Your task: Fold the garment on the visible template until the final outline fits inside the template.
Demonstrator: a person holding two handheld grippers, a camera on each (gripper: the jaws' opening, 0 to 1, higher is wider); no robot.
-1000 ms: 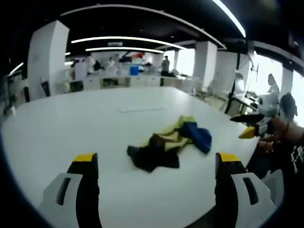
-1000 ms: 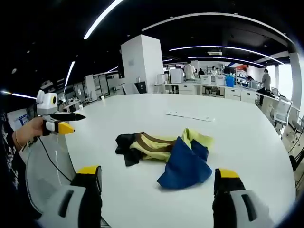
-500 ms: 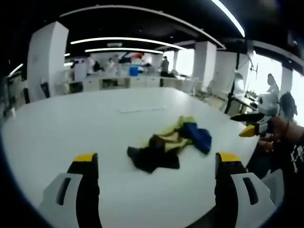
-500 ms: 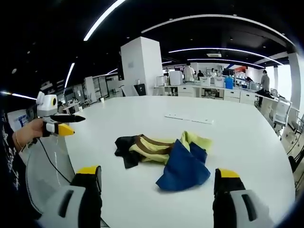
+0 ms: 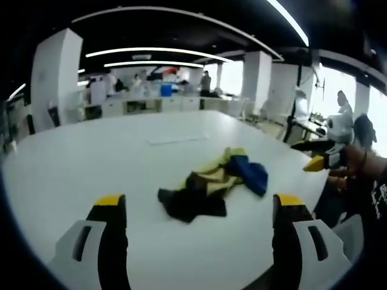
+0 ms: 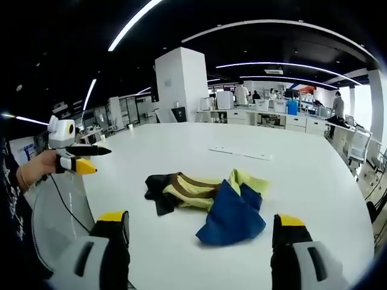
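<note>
A crumpled garment (image 5: 213, 184) in blue, yellow-green, brown and black lies bunched on the white table (image 5: 78, 163). In the right gripper view the garment (image 6: 208, 196) has its blue part nearest me and its black part to the left. My left gripper (image 5: 199, 203) is held above the table's near edge, open and empty, short of the garment. My right gripper (image 6: 201, 219) is also open and empty, short of the blue part. Each gripper appears in the other's view, held in a hand off the table's edge: the right gripper (image 5: 319, 154) and the left gripper (image 6: 77, 158).
A thin pale strip (image 5: 178, 139) lies flat on the table beyond the garment, also seen as a strip (image 6: 242, 150) in the right gripper view. Desks, white pillars (image 6: 181, 84), chairs and people stand far behind the table. A sleeve (image 6: 15, 241) is at the lower left.
Both views have drifted slightly. The garment lies as before and both grippers stay open.
</note>
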